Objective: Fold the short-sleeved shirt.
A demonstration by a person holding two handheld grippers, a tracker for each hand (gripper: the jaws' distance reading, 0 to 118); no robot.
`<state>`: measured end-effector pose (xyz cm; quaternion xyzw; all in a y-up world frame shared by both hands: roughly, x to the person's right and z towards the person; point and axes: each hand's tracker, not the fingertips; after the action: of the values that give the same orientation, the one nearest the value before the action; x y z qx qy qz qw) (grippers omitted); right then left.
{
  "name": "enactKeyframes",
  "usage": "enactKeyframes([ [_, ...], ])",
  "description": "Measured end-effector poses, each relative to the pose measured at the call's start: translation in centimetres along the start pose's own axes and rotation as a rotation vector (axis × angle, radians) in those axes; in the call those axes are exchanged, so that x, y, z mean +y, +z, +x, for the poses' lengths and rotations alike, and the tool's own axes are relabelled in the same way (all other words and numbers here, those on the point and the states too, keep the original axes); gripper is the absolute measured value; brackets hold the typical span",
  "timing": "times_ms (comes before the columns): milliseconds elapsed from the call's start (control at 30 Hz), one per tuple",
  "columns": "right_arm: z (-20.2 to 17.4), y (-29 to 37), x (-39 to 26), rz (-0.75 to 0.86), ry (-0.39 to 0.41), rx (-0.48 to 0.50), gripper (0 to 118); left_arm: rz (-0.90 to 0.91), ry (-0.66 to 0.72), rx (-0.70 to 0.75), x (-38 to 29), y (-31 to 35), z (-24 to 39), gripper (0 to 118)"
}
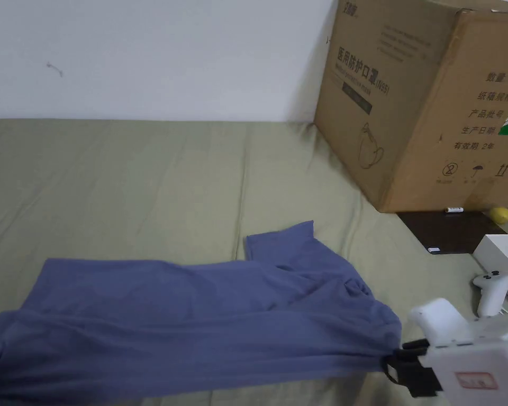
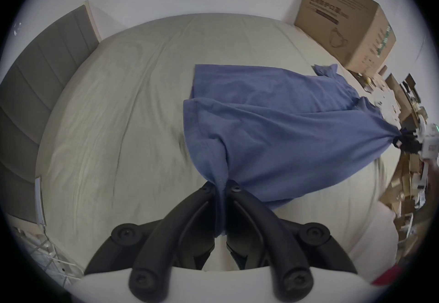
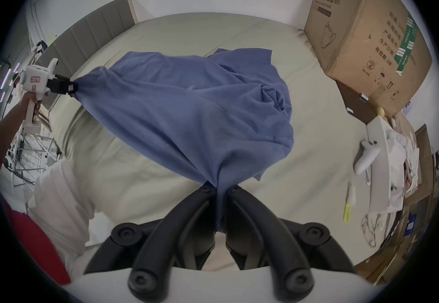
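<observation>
A blue short-sleeved cotton shirt (image 1: 194,317) hung stretched and creased above the pale green bedsheet (image 1: 142,185), one sleeve lying toward twelve o'clock. The right gripper (image 3: 221,189) pinched its edge at four o'clock, the left gripper (image 2: 221,189) clamped the opposite edge at eight o'clock, both jaw pairs closed on fabric.

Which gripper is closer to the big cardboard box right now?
Right. The right gripper holds the shirt at the end toward the cardboard box; the left gripper grips the shirt's opposite end, farther off.
</observation>
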<state>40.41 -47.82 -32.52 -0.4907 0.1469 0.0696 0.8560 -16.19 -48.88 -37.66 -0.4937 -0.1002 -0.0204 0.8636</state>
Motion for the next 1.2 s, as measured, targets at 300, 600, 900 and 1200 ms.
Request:
enactKeyframes([
  [300, -1.2, -1.3, -7.7, -0.149, -0.062, 0.062, 6, -0.071, 0.043, -0.112, -9.6, 2.2, 0.2, 7],
  [600, -2.9, 3.3, -6.3, 0.104, -0.244, 0.033, 118, 0.204, 0.033, -0.033, -9.2, 7.8, 0.5, 111],
  [900, -9.6, 10.9, -3.2, 0.654, -0.389, 0.111, 89, 0.525, 0.123, -0.140, -8.3, 13.2, 5.3, 60],
  [1200, -10.1, 9.9, -0.2, 0.688, -0.346, 0.098, 0, 0.519, 0.096, -0.068, 0.0, 12.0, 2.3, 0],
])
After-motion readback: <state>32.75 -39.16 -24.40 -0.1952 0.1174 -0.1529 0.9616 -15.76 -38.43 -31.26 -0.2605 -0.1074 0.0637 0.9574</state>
